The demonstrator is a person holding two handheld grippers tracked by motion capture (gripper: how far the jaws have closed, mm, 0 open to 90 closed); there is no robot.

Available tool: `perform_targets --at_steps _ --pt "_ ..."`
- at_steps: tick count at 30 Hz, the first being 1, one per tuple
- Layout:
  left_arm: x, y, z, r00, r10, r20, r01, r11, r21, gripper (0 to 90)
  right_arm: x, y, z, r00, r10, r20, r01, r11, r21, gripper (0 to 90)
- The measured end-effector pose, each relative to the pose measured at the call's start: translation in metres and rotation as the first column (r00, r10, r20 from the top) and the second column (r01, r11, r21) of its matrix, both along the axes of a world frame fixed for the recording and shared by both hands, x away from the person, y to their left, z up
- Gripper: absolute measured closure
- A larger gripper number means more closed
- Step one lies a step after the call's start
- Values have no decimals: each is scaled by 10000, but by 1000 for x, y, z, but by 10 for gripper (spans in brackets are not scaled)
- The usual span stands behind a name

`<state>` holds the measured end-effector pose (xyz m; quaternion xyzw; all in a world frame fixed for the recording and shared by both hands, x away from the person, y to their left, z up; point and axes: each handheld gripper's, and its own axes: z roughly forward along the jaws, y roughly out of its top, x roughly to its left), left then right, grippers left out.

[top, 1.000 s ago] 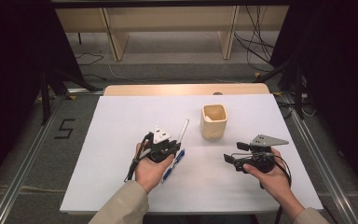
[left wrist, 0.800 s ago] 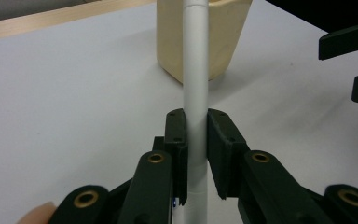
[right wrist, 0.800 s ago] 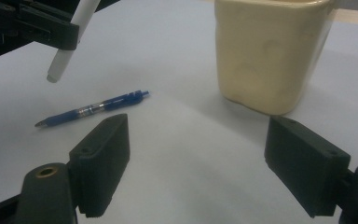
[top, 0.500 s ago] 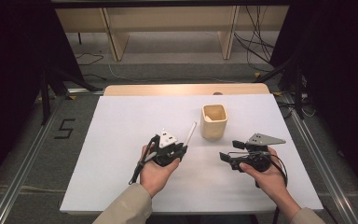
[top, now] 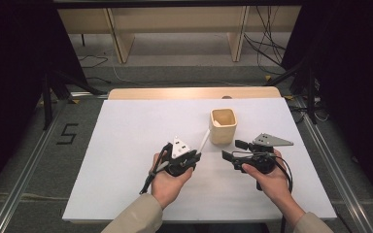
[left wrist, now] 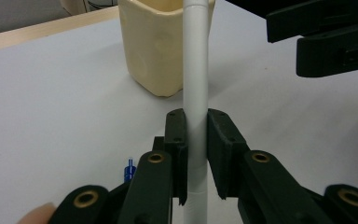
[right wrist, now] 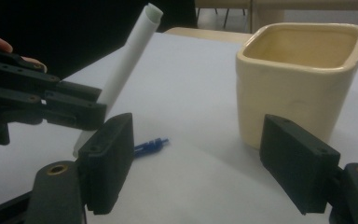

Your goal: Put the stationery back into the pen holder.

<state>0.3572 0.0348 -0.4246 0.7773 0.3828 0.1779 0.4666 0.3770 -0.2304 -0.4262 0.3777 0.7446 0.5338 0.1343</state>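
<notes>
Your cream ceramic cup (top: pixel 223 125) stands empty on the white bench (top: pixel 126 145). Your left gripper (left wrist: pixel 196 140) clamps a white tube (left wrist: pixel 196 70), tip toward one o'clock. Your right gripper's (right wrist: pixel 205 163) fingers, just closing, gape empty.

On the tabletop (top: pixel 126 145) the cup (top: pixel 223 125) stands right of centre, towards the far edge. My left tool (top: pixel 194 156) sits near the middle, in front and to the left of the cup, and a tube (top: pixel 204 141) is clamped between its jaws, slanting up and away so its far end comes just beside the cup's left wall. My right tool (top: pixel 233 150) is in front of the cup and a little to its right, pointing left towards my left tool, with nothing between its jaws. A small pen (right wrist: pixel 150 146) lies flat on the tabletop under my left tool, nearer me than the cup.
</notes>
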Motion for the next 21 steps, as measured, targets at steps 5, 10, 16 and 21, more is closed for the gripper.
perform_targets --at_steps 5,10,16,21 --pt "-2 -4 -2 10000 -47 63 48 10000 -39 785 2 7 3 10000 37 64 -38 9999 104 277" --pt "-5 -11 -4 9997 -166 160 168 9998 -127 785 3 14 4 10000 57 6 -57 9996 264 292" --pt "-9 -19 -6 9991 -348 247 350 9993 -89 785 3 23 5 9998 212 -24 -211 9986 493 337" --pt "-10 -22 -7 9988 -369 314 374 9992 -155 785 3 30 3 9990 433 -51 -429 9972 608 411"
